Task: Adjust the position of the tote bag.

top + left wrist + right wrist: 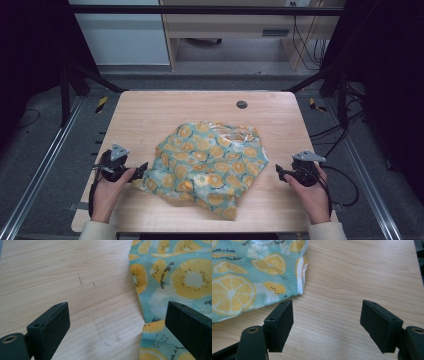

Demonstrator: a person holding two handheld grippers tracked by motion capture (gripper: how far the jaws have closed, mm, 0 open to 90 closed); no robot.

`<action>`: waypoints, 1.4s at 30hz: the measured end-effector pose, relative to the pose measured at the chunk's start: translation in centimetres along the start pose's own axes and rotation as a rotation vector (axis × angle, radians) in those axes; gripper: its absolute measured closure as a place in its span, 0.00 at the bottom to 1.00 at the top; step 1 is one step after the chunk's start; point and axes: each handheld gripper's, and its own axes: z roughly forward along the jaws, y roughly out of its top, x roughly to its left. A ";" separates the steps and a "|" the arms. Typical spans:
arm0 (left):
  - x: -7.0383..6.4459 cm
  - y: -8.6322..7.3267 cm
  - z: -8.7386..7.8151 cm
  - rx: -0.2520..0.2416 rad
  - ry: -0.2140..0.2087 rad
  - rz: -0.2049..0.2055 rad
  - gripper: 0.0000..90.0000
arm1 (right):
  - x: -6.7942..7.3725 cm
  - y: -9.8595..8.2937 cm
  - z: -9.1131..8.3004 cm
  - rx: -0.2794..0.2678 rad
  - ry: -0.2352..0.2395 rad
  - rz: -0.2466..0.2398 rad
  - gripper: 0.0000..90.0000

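Fruit-print cloth (210,167) lies crumpled in a loose heap on the wooden table (150,112), on the table's middle and running toward its near edge; teal ground with yellow citrus and kiwi slices, some small black lettering. One pale inner patch shows at the cloth's far edge. I take the cloth as my landmark.

My left gripper (141,171) sits at the cloth's near-left corner, held in the person's left hand (107,192). Jaws spread wide, nothing between them. In the left gripper view the left gripper (117,322) has one jaw over bare wood and the other jaw over the cloth's (172,277) edge; I cannot tell if that jaw touches the fabric. The cloth's hem curves down between the two jaws, closer to the jaw on the cloth side.

My right gripper (280,172) is just beside the cloth's right edge, apart from it, held in the person's right hand (312,197). Jaws also spread wide, holding nothing. In the right gripper view the right gripper (327,315) has both jaws over bare table (362,277), and the cloth (249,277) ends just beyond one jaw tip, white hem showing, not between the jaws.

A small dark round grommet (242,104) sits in the table beyond the cloth, well apart from it.
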 end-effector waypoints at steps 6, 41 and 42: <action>-0.8 -0.1 0.0 -0.017 -0.022 0.013 0.08 | 0.2 0.9 0.7 0.004 0.042 0.008 0.33; -2.4 2.5 -0.2 -0.034 -0.068 0.053 0.11 | 3.1 6.4 9.6 0.121 0.218 -0.091 0.89; -2.5 3.0 0.1 -0.030 -0.067 0.069 0.12 | 3.4 6.5 9.3 0.107 0.240 -0.104 0.96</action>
